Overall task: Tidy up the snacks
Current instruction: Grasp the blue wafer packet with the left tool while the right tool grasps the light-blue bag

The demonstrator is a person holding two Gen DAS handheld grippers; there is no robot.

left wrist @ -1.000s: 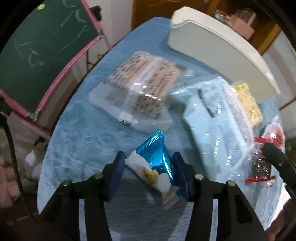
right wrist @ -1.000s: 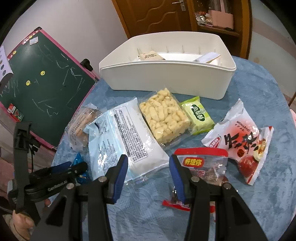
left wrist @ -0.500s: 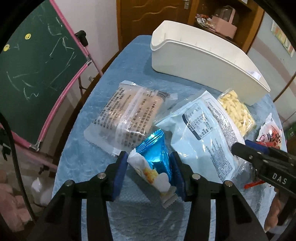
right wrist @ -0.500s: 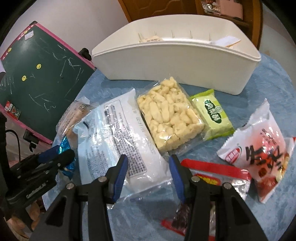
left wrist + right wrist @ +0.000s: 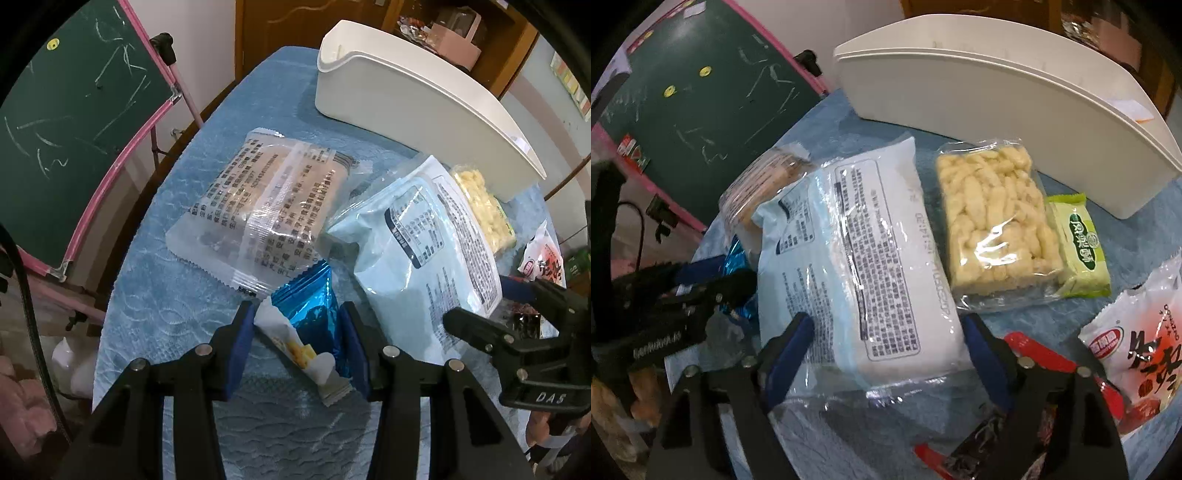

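Note:
My left gripper [image 5: 297,325] is shut on a small shiny blue snack packet [image 5: 310,306], held just above the blue tablecloth. In the right wrist view that left gripper [image 5: 727,269] sits at the left beside the big pale blue bag [image 5: 871,258]. My right gripper [image 5: 888,325] straddles the near end of this bag. Its jaws are opening, and the bag lies between them on the table. From the left wrist view the right gripper [image 5: 480,302] reaches in from the right over the same bag [image 5: 417,251]. A white bin [image 5: 979,92] stands at the back.
A clear pack of brown cake [image 5: 269,214], yellow puffed snacks [image 5: 993,218], a green packet [image 5: 1082,247], a red-and-white bag [image 5: 1137,343] and a red-topped clear bag [image 5: 1034,350] lie on the tablecloth [image 5: 155,295]. A green chalkboard [image 5: 74,110] stands past the table's left edge.
My right gripper has come down and to the left onto the pale blue bag, and its jaws have spread wide around it. The left gripper keeps hold of the blue packet.

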